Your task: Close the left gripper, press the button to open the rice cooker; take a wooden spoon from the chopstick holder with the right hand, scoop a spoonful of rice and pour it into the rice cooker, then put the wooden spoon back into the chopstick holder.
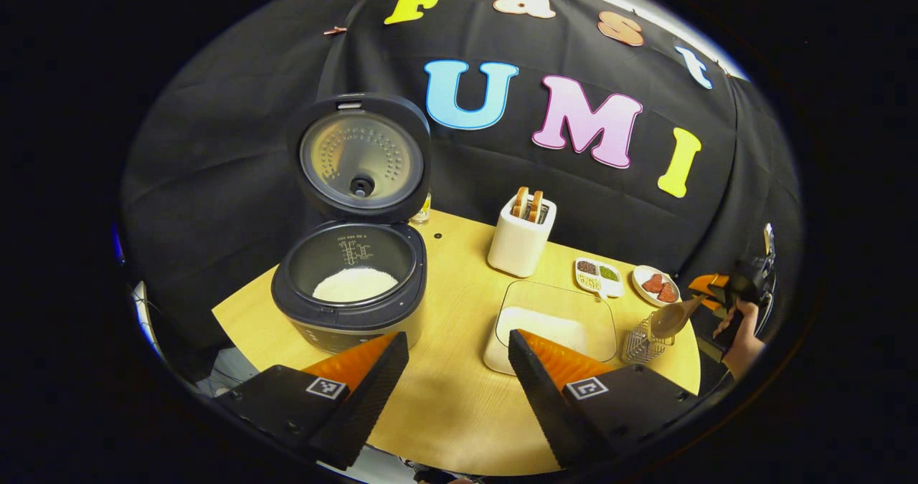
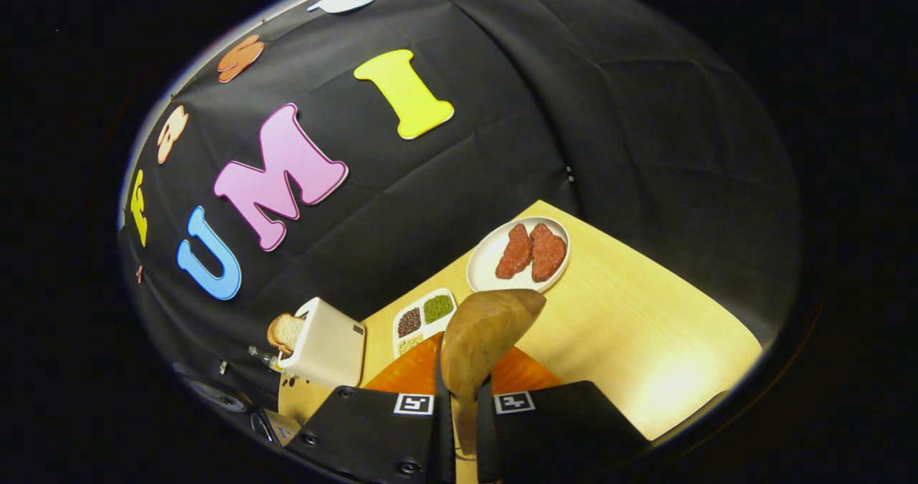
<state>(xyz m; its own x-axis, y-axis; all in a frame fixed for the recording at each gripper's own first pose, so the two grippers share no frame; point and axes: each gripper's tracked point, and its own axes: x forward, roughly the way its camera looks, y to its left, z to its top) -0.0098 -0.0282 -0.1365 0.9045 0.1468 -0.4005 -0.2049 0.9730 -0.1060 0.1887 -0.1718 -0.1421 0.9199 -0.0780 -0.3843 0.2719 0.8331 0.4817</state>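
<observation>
In the right gripper view, the right gripper (image 2: 465, 405) was pinched on the wooden spoon (image 2: 482, 340), whose handle end was hidden between the fingers. In the left gripper view, the left gripper (image 1: 459, 358) was spread apart above the worktop (image 1: 459, 412); the rice cooker (image 1: 353, 283) was seen open at 10 o'clock, the chopstick holder (image 1: 642, 344) at 3 o'clock, under the spoon's bowl.

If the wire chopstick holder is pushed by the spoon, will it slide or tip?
The chopstick holder is thin open wire, so probably light and easy to slide on the smooth table. It is small-based near the table edge, so the wooden spoon could tip it.
</observation>
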